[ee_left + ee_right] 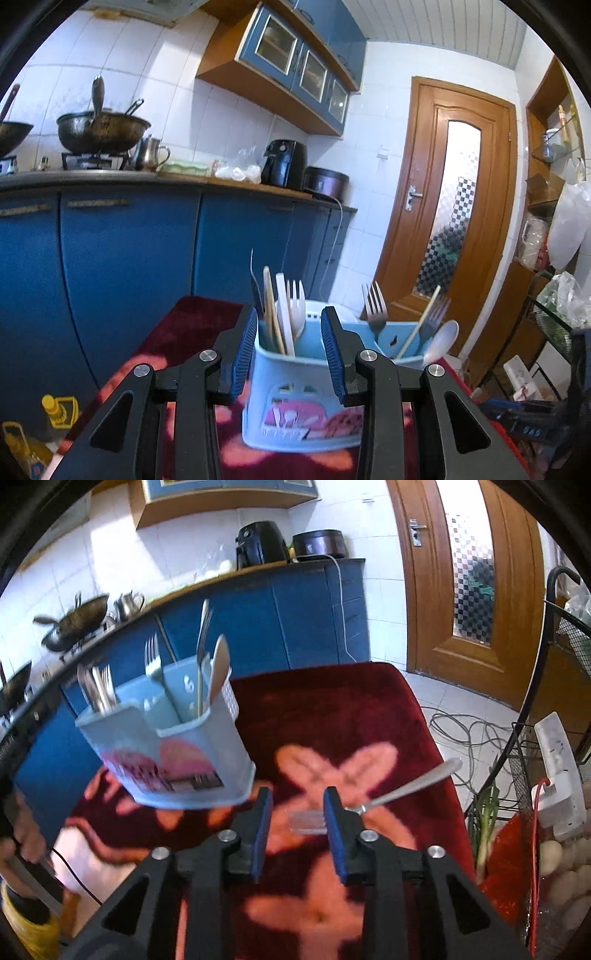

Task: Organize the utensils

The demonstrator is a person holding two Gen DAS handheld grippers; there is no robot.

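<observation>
The left tool points level and forward, its blue fingers spread wide. The right tool tilts downward, with its fingers also parted.

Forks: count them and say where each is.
4. A white plastic fork in the caddy's left compartment; a metal fork mid-caddy; a second metal fork at its right end; a loose fork on the cloth. Others may be hidden.
</observation>
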